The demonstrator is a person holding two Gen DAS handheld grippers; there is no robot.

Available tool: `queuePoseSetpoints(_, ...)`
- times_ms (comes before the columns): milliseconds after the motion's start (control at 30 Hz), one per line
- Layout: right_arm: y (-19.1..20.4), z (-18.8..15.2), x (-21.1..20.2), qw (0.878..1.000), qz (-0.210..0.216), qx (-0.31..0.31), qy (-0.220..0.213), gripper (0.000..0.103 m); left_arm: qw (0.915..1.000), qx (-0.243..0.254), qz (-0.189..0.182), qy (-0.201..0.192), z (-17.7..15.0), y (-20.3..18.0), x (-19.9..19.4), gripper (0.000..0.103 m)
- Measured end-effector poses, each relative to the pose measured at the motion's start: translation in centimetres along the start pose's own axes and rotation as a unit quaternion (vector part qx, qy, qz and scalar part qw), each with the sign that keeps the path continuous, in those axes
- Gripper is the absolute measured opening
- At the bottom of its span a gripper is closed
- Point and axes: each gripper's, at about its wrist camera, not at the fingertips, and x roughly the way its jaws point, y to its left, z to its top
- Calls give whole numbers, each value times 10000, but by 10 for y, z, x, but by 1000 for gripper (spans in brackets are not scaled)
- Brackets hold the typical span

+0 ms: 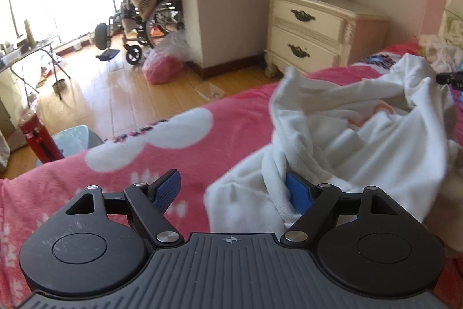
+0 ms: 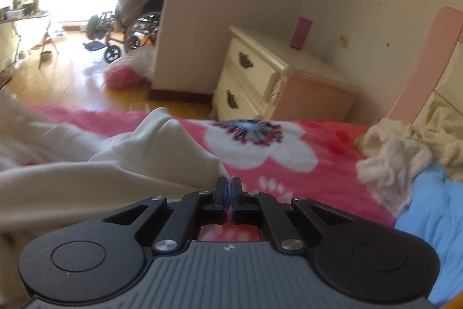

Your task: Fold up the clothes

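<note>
Cloth first: the white garment [image 1: 347, 135] lies crumpled on the bed [image 1: 144, 164], bunched ahead and to the right of the left tongs [image 1: 234, 193], which stand released and wide, one blue pad [image 1: 298, 193] brushed by a hanging fold but nothing pinched. The right tongs [image 2: 228, 190] are clenched on a corner of the same garment [image 2: 115, 164], a thin edge of fabric showing between their tips, with the rest trailing off to their left. By my reading, the step in hand is spreading the piece out before any fold is made. The next move calls for the left tongs to close on the hem beside their pad, then for both to draw apart until the cloth lies flat. Its long axis seems to run from one pair of tongs toward the other, roughly along the bed's edge, though the bunching leaves which end is neck or hem untellable. Beyond it, a fluffy pale heap [image 2: 405, 152] and a blue cloth [image 2: 434, 216] sit right of the right tongs.
</note>
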Motion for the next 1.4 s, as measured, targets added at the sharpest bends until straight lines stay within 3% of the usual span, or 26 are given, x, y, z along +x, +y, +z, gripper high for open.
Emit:
queuePoseSetpoints(167,-14,10,45,9995,-121,230,174,1,9996,-188,226,44,2,11,2,80)
queuePoseSetpoints(267,-17,1,79,9942,185,537,918,4,9989,-349,285,105,2,18,4,82)
queuePoseSetpoints(333,-19,-6,76,9910,329,771,1041,6,9990,-366,258,81,1,18,3,83)
queuePoseSetpoints(400,-21,-11,61,9906,372,942,922,28,9992,-293,262,44,1,14,1,84)
queuePoseSetpoints(433,-24,-12,45,9916,363,1001,733,48,9994,-245,259,24,0,13,1,85)
queuePoseSetpoints(467,-27,-13,28,9923,344,1069,517,57,9995,-208,256,12,0,12,1,85)
queuePoseSetpoints(567,-32,-8,-26,9929,465,1086,-109,60,9995,-199,230,7,2,11,2,86)
queuePoseSetpoints(667,-15,-2,-75,9849,1371,883,-584,75,9994,-280,186,21,2,11,3,88)
queuePoseSetpoints(767,33,-3,-107,9630,2594,196,-709,83,9994,-249,145,200,-2,5,8,91)
queuePoseSetpoints(867,94,-12,-125,9406,3176,-867,-833,83,9992,-155,99,346,-10,-3,9,91)
queuePoseSetpoints(1000,156,-30,-128,9237,3067,-2153,-798,77,9992,-179,39,365,-15,-6,8,91)
queuePoseSetpoints(1067,161,-33,-120,9253,2907,-2330,-705,22,9991,-186,25,378,-16,-6,9,91)
queuePoseSetpoints(1167,142,-21,-116,9354,2988,-1776,-646,4,9990,-188,9,395,-15,-5,13,92)
queuePoseSetpoints(1300,87,8,-111,9522,2905,-529,-778,4,9987,-210,29,470,-16,-5,19,92)
queuePoseSetpoints(1400,36,24,-91,9661,2437,313,-789,4,9986,-212,38,481,-17,-5,20,92)
